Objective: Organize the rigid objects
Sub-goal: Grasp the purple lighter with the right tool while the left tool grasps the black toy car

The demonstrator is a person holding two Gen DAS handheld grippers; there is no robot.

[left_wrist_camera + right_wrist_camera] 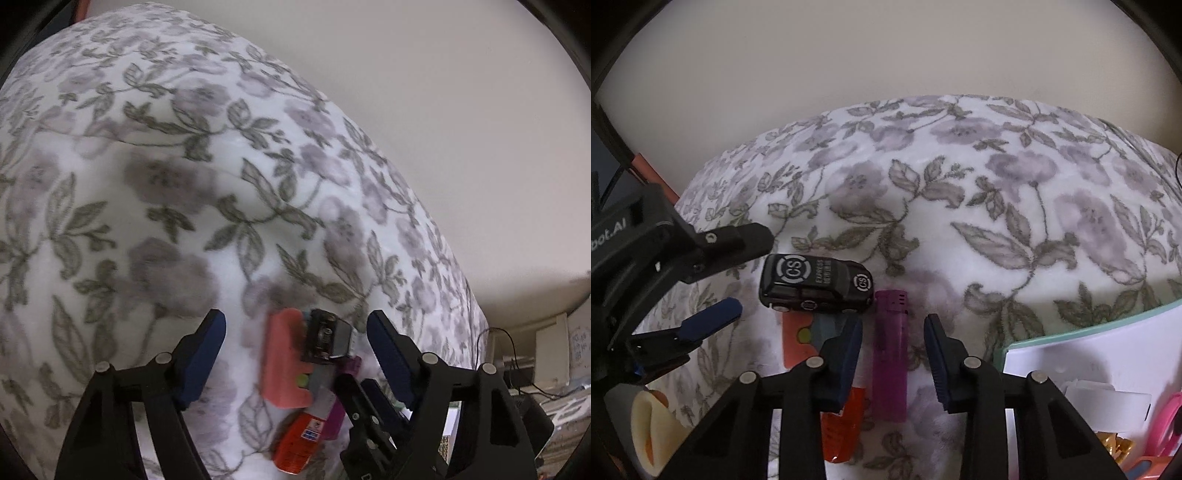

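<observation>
Right wrist view: the right gripper (pixel 894 354) has its two blue fingers spread wide, and it holds nothing. A purple lighter (pixel 890 354) lies flat on the flowery blanket (pixel 997 206) between the fingers, and neither finger touches it. Just past the lighter's top end, a little to the left, sits a black toy car (pixel 814 284) with white "CS" circles on its roof. A pink card (pixel 798 345) peeks out below the car, and an orange-red thing (pixel 842 428) lies under the left finger. The left gripper (pixel 735 273) reaches in from the left side beside the car, spread wide too, with nothing in it. A white box with a green rim (pixel 1108 317) sits at the right with small things inside.

In the left wrist view, the left gripper (pixel 295 334) is spread wide above the little pile: the pink card (pixel 282 365), the black toy car (pixel 327 338) and the orange-red thing (pixel 301 443). The right gripper (pixel 365 402) pokes in at the lower right.
</observation>
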